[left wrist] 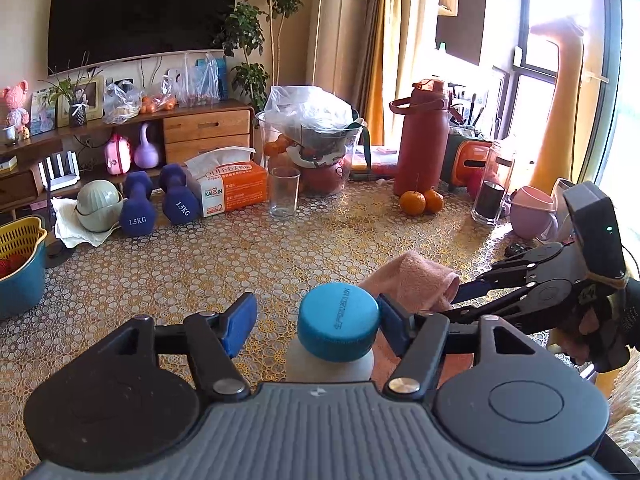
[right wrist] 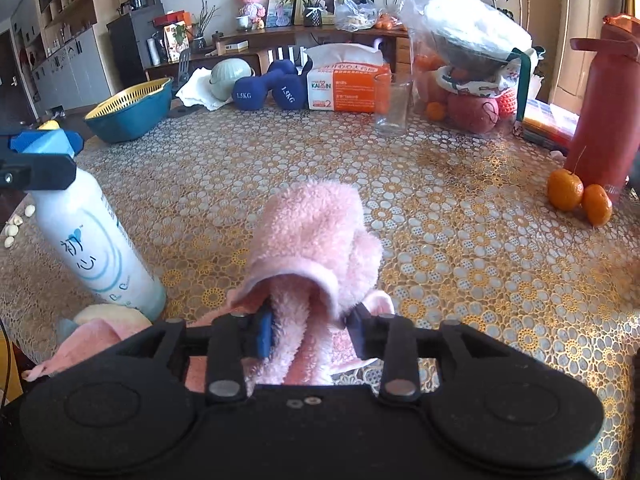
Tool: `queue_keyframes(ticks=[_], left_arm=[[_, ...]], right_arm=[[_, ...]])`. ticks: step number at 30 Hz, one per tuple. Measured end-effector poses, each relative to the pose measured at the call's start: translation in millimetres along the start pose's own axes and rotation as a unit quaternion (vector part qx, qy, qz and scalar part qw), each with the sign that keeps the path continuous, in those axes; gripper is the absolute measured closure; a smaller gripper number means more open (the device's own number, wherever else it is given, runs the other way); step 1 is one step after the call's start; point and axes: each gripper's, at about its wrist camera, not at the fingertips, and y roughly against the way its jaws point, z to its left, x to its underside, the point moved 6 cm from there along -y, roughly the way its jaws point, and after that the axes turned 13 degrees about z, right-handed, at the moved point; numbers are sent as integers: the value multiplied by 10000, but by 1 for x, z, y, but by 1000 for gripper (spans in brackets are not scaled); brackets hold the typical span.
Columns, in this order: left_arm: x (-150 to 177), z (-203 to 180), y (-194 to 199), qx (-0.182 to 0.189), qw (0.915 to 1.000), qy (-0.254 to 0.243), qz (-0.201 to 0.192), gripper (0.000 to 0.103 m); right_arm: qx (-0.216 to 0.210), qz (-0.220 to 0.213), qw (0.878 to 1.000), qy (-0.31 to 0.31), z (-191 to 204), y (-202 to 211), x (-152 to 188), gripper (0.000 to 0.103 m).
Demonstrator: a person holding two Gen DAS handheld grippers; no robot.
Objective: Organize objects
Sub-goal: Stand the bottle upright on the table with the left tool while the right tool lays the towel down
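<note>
A white bottle with a blue cap [left wrist: 338, 326] stands upright near the table's front edge; it also shows at the left of the right wrist view [right wrist: 96, 240]. My left gripper [left wrist: 316, 322] is open around its cap, the right pad touching the cap and the left pad apart from it. My right gripper [right wrist: 310, 332] is shut on a pink fluffy towel [right wrist: 316, 240], which bunches up over the fingers and trails to the left beside the bottle. In the left wrist view the towel [left wrist: 416, 280] and the right gripper [left wrist: 464, 292] sit just right of the bottle.
A lace-patterned tablecloth [right wrist: 440, 220] covers the table. At the back stand two blue dumbbells [left wrist: 160, 204], a tissue box [left wrist: 234, 186], an empty glass [left wrist: 284, 196], a bagged fruit bowl [left wrist: 312, 136], a red flask [left wrist: 420, 144], two oranges [left wrist: 422, 202] and a blue-yellow basket [right wrist: 128, 112].
</note>
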Motion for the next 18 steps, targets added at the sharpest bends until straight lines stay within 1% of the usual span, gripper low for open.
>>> queue_keyframes(ticks=[1,2,6,8,9,11,14,18], left_arm=[[1,0,4,-4,10000,16,-31,34],[2,0,7,-32,10000,33,-47,32],[9,-4,23,-200,9997,86,-124,27],[14,-8,32,-233,9995,128,-158,21],[17,-11,35,-254,9994,138,-164,20],[25,-17,41,-306,9993,152,-153,19],[37,-25,48,-336,9991,258,-88,18],[53,-33,55,-316,9989,333,8,17]], right_arm=[[1,-67,10000,-47,-2,8,2,52],[13,-145,9998,-96,-3,16,4,45],[-41,-513,9981,-325,-3,51,16,42],[-89,-703,9964,-458,2,67,24,41],[-125,-794,9954,-513,6,74,29,40],[-189,-967,9934,-583,15,86,38,36],[-299,-1197,9904,-618,33,103,51,33],[-218,-1426,9871,-699,52,120,64,31]])
